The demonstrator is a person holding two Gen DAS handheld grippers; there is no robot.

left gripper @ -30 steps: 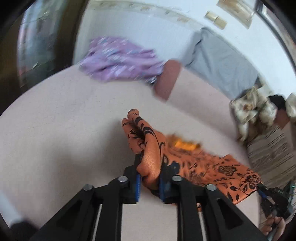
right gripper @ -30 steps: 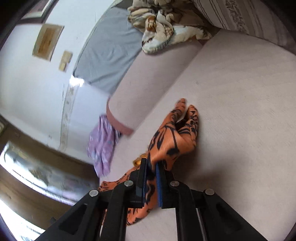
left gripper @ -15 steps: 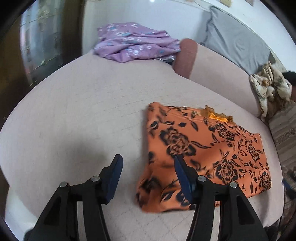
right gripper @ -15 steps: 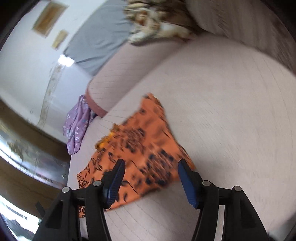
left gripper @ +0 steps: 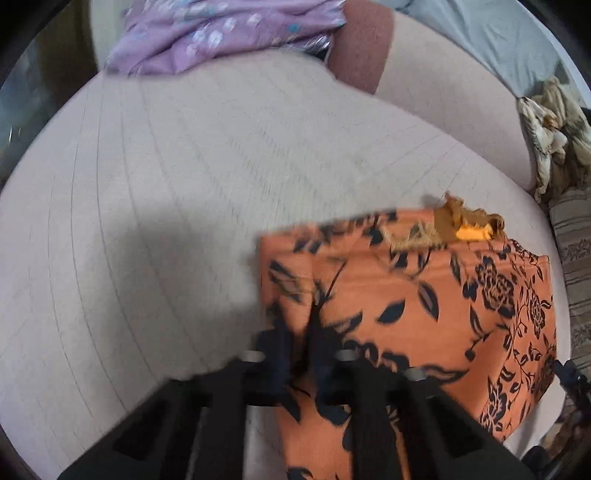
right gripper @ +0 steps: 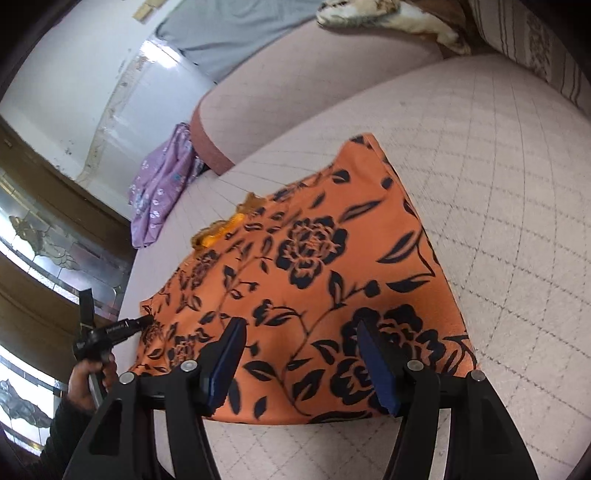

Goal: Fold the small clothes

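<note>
- Orange floral garment (right gripper: 314, 280) lies flat on the pale quilted sofa seat (right gripper: 498, 184), folded over.
- Left gripper (left gripper: 299, 343): fingers nearly together, pinching the garment's near-left edge; view is motion-blurred.
- Right gripper (right gripper: 299, 354): spread wide over the near hem, holding nothing.
- Only the right wrist view shows the left hand (right gripper: 88, 380) on its handle.
- Purple cloth (left gripper: 221, 29) sits at the far end.

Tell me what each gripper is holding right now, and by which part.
The left gripper pinches the orange floral garment at its left edge. The right gripper is open above it, holding nothing.
</note>
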